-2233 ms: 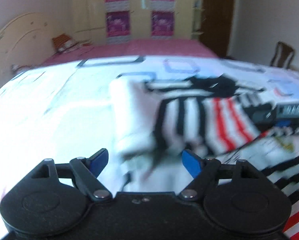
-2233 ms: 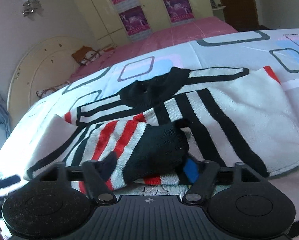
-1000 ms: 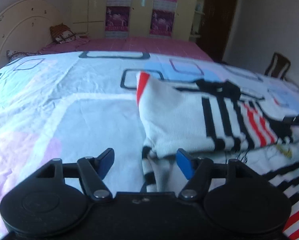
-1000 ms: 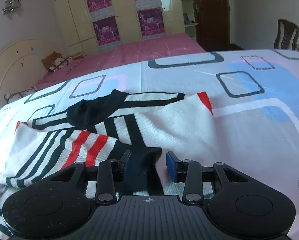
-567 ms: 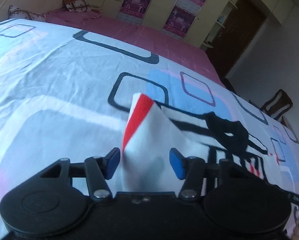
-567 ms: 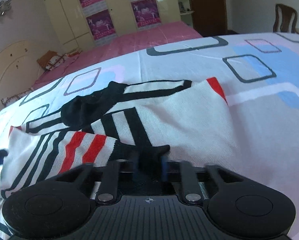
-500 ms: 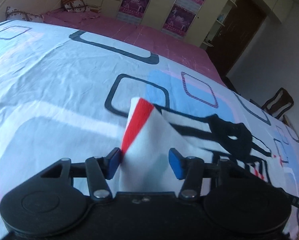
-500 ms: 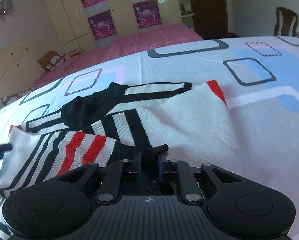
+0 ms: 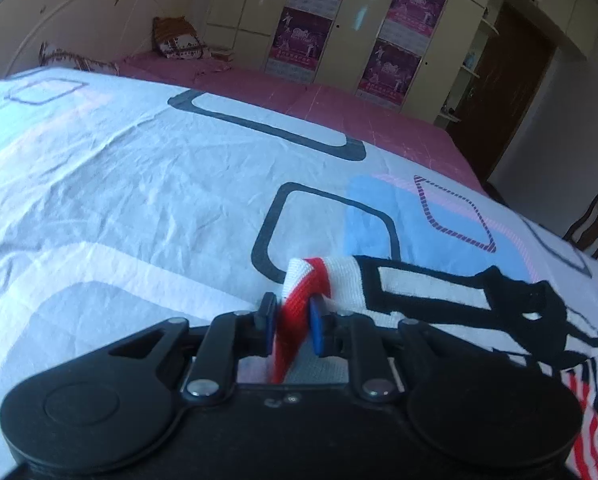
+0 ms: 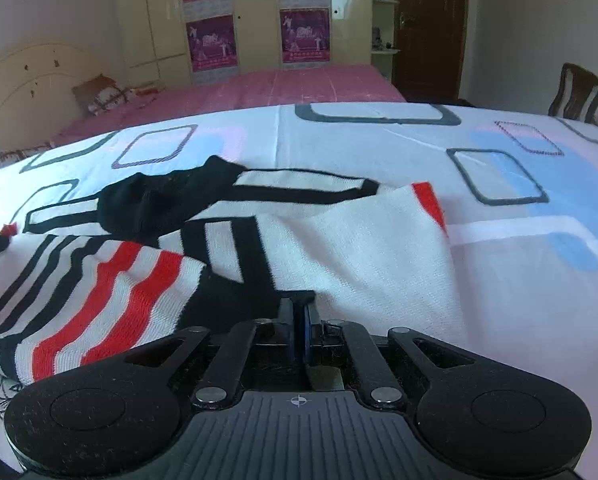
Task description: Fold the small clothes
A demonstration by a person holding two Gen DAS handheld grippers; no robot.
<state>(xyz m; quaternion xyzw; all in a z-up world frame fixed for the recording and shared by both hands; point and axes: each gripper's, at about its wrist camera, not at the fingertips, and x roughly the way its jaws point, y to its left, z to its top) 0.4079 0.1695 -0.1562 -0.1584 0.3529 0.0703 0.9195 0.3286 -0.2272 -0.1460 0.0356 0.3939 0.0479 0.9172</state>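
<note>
A small white knit garment (image 10: 359, 248) with black and red stripes lies on the patterned bed sheet (image 10: 519, 264). In the left wrist view my left gripper (image 9: 291, 320) is shut on the garment's red-edged corner (image 9: 303, 292); the rest of the garment (image 9: 459, 292) trails to the right. In the right wrist view my right gripper (image 10: 298, 330) is shut on the black edge of the garment's folded part (image 10: 267, 300), next to a red-striped sleeve (image 10: 99, 296). A black collar part (image 10: 159, 200) lies further back.
The sheet (image 9: 119, 200) spreads wide to the left and far side. A pink bed (image 10: 239, 92) and wardrobe (image 10: 239, 16) with posters stand behind. A wooden chair (image 10: 577, 92) is at the far right, and a dark door (image 10: 431, 28) behind.
Both grippers have closed on the garment: the left on the red-edged corner, the right on the black edge. The left gripper has moved in over the corner.
</note>
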